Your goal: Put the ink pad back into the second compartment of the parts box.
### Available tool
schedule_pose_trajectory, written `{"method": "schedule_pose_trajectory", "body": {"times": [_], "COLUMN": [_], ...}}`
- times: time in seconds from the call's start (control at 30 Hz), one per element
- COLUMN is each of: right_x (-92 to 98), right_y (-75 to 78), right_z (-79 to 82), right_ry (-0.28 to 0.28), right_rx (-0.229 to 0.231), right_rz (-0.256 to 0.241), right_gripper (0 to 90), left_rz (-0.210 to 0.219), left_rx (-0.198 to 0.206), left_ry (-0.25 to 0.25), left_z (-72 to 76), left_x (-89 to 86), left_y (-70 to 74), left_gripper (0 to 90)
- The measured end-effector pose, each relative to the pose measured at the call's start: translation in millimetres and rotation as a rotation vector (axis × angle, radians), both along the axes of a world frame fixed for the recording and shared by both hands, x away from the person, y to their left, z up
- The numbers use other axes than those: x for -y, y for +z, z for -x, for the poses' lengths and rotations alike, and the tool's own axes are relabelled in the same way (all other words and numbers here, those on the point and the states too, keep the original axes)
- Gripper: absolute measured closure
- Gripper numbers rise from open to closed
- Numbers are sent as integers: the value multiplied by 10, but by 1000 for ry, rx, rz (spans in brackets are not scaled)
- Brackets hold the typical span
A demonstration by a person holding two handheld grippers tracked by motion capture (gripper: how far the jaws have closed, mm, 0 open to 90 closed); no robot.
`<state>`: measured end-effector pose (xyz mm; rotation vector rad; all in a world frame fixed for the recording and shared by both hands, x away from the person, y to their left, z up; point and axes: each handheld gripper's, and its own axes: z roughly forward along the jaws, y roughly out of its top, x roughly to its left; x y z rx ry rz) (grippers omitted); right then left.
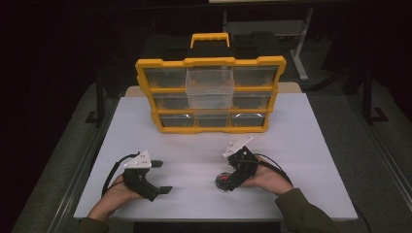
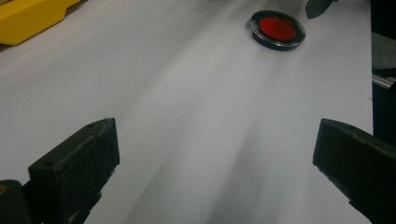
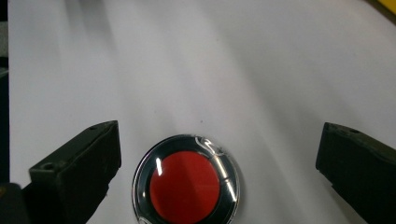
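White table (image 1: 291, 131), red disc (image 3: 187, 182) half hidden under right claw (image 1: 224, 183).

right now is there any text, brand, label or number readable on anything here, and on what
No readable text anywhere.
Yellow organizer: no label or brand legible on its frame or clear drawers.
Round red-and-black disc: only glare streaks, no lettering.
Left gripper and right gripper: no markings legible.
White table: blank.
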<state>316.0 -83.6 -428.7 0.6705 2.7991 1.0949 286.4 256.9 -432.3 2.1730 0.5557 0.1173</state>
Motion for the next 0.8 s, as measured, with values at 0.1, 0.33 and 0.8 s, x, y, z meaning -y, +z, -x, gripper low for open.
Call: {"method": "schedule_pose_trajectory", "body": {"times": [0.1,0.33,0.8], "right_x": [-13,-47,-123], "right_y": [-14,-67,-152], "right_z": [13,38,99], "right_ry": [10,42,123], "right_rx": [-4,-12,-15], "right_rz": [20,68,138], "right_gripper": [0,0,0], "left_rz": [-1,-1,-3], "left_rx": [0,-3,-5], "left_ry": [-1,-5,-9], "left_z": [0,2,5], "left_x": [2,5,12], "left_y": [-1,-9,-14], "left_gripper": [0,0,0]}}
